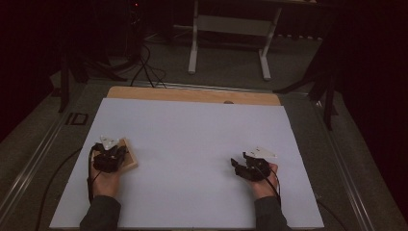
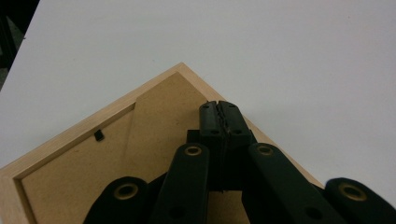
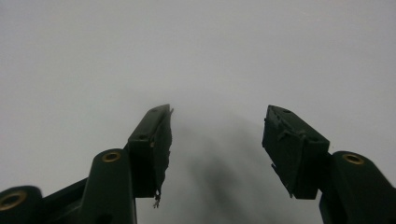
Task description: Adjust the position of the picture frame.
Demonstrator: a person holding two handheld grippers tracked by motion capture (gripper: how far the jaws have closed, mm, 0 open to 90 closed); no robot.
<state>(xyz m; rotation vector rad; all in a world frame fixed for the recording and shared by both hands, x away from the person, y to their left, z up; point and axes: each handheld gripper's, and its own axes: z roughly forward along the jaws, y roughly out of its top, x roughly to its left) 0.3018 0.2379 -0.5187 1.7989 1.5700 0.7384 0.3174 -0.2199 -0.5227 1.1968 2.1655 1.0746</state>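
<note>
Resting low over the wooden frame [image 2: 93, 154], left gripper [image 2: 219, 116] fingers closed empty, right gripper [image 3: 217, 140] fingers apart, empty.

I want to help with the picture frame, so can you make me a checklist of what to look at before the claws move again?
1. Wooden picture frame lies flat, back side up, on the white table sheet: ok.
2. Left claw is over the frame's back, jaws together: ok.
3. Is the left claw gripping any part of the frame, or just resting on it: cannot tell.
4. Right claw is open with nothing between its jaws: ok.
5. Right claw is close enough to help with the frame: not ok, it sits far across the sheet.
6. Small black clip on the frame's back is opened: cannot tell.
</note>
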